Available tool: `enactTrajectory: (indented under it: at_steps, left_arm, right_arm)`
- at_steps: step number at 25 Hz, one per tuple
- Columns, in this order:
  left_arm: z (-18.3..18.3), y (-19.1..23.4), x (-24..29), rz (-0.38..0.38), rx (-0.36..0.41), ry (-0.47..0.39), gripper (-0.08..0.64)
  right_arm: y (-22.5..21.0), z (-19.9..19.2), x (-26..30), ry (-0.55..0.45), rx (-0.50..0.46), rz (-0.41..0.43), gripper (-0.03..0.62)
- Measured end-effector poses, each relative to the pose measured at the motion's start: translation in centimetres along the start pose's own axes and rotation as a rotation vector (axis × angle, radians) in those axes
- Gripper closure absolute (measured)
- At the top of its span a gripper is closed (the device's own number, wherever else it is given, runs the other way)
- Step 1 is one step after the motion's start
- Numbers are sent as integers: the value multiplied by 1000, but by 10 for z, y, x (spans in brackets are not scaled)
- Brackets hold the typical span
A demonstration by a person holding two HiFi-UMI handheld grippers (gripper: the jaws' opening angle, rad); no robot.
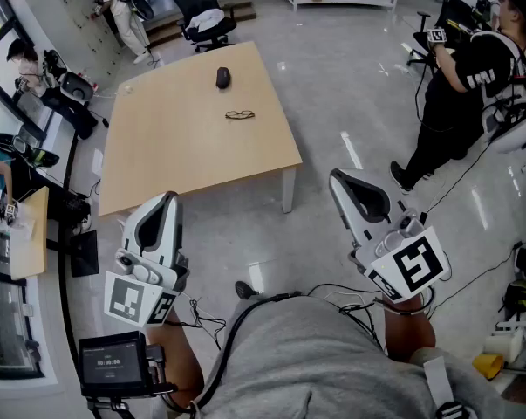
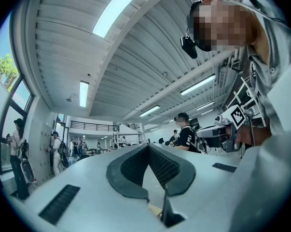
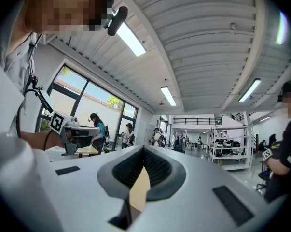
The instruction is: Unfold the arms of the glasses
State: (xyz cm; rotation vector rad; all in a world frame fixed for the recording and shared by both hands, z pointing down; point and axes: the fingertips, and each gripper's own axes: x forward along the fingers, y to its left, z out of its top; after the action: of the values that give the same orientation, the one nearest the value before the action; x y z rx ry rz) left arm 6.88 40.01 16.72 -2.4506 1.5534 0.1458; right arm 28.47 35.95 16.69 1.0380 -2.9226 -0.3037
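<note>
The glasses (image 1: 240, 114) lie on the light wooden worktop (image 1: 184, 151), right of its middle and toward its far half, with nothing touching them; they are too small in the head view to tell whether the arms are folded. A small dark rounded object (image 1: 222, 78) sits on the same worktop, just beyond the glasses on the far side and apart from them.

Both grippers are held on the near side, over the pale floor (image 1: 324, 138) and well apart from the worktop. The left gripper (image 1: 165, 208) is at the near left and its jaws are pressed together at the tips, with nothing between the pads. The right gripper (image 1: 350, 190) is at the near right, and its jaws too are closed on each other and empty. The two grippers are well apart from each other, one on either side of the person's grey top (image 1: 306, 356).

Beyond the far edge of the worktop stands a black office chair (image 1: 201, 11). At the far right a person in black (image 1: 467, 81) stands on the floor
</note>
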Motion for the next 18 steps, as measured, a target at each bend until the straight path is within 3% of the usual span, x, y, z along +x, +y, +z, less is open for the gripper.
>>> enactTrajectory:
  at_steps: [18]
  left_arm:
    - [-9, -3, 14, -22, -19, 20, 555]
  right_arm:
    - [-9, -8, 2, 26, 15, -6, 586]
